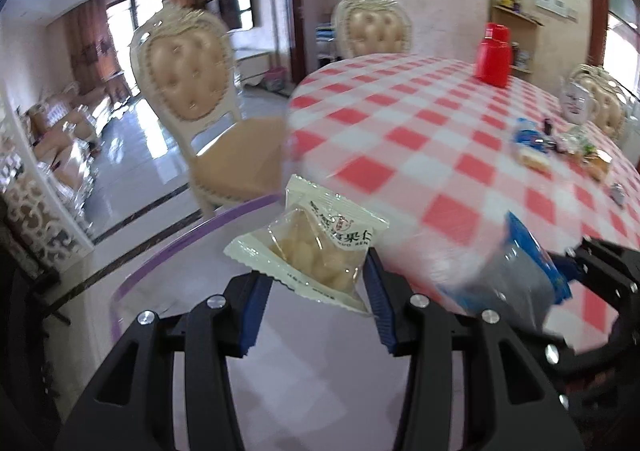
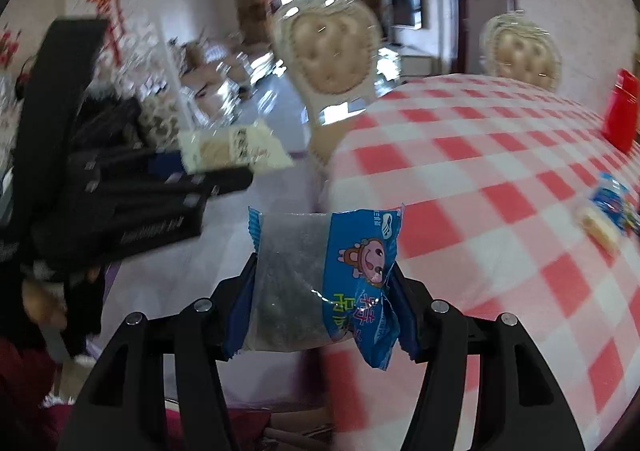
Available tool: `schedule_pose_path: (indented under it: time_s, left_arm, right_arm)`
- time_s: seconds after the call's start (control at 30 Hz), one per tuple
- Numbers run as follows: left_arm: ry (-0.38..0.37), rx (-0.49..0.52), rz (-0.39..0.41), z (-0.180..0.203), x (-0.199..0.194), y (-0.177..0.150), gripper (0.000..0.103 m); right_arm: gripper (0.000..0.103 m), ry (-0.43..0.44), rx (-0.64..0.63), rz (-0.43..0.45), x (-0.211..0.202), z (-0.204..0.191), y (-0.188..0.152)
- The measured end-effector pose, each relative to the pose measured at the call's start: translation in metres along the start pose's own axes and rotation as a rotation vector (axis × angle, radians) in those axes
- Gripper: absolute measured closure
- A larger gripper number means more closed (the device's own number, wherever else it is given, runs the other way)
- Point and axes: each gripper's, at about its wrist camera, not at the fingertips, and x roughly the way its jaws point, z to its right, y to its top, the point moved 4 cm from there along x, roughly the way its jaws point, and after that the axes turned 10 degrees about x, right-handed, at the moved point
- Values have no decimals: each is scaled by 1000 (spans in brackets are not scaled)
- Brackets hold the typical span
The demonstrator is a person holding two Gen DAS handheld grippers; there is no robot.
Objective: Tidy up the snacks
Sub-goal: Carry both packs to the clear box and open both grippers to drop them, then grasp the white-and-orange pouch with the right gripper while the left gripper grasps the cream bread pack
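Wide open stretch of red-and-white checked tablecloth [image 1: 400, 139] ahead, nothing standing on the near squares. At the far edge a red plastic lidded container [image 1: 493, 55] stands upright. Off to the right a loose scatter of small wrapped snacks [image 1: 560, 149] blocks that side. Cream tufted chairs [image 1: 188, 91] crowd the table's rim.

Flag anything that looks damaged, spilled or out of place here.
Nothing stands out. The white nut packet and the blue snack packet are each gripped intact. A few loose snacks lie scattered on the checked tablecloth, unspilled.
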Motion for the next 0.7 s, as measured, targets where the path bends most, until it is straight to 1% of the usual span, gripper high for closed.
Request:
schedule_pose_path:
  time_s: [0.1, 0.17, 0.2, 0.23, 0.27, 0.33, 0.43, 0.47, 0.5, 0.53, 0.57, 0.6, 0.63, 0.67, 0.7]
  left_arm:
    - [27, -63, -29, -29, 8, -11, 56]
    - [31, -113, -34, -42, 9, -14, 54]
    - [31, -133, -30, -46, 7, -14, 41]
    - [34, -146, -17, -48, 4, -13, 22]
    - [42, -151, 13, -48, -2, -11, 18]
    - [45, -142, 78, -42, -17, -2, 14]
    - [31, -126, 169, -24, -36, 16, 2]
    - [35, -118, 197, -17, -43, 23, 2]
    - [38, -106, 231, -6, -50, 31, 2]
    - [35, -95, 250, 2, -53, 38, 2]
    - [19, -76, 272, 18, -56, 48, 2]
    - [-13, -57, 278, 37, -56, 59, 2]
    - [-37, -44, 275, 49, -54, 66, 2]
    - [-96, -19, 256, 76, -50, 79, 2]
    - [-132, -7, 241, 93, -46, 86, 2]
  right_arm:
    - [43, 40, -61, -58, 14, -25, -9]
    - [40, 72, -90, -90, 18, -38, -14]
    - [35, 82, -97, -99, 18, -41, -15]
    - [31, 87, -100, -94, 15, -41, -15]
    - [26, 85, -96, -74, 10, -38, -14]
    - [23, 64, -64, -13, -5, -26, -8]
    - [22, 34, 23, 94, -38, 10, 5]
    - [21, 10, 57, 165, -57, 30, 9]
    - [16, -5, 73, 208, -68, 40, 10]
    - [16, -23, 95, 275, -85, 55, 12]
    - [16, -22, 111, 346, -105, 72, 11]
    - [16, -22, 121, 373, -117, 85, 10]
    - [16, -77, 146, 366, -128, 106, 7]
    - [16, -152, 172, 349, -133, 122, 5]
    - [16, -256, 213, 334, -138, 143, 3]
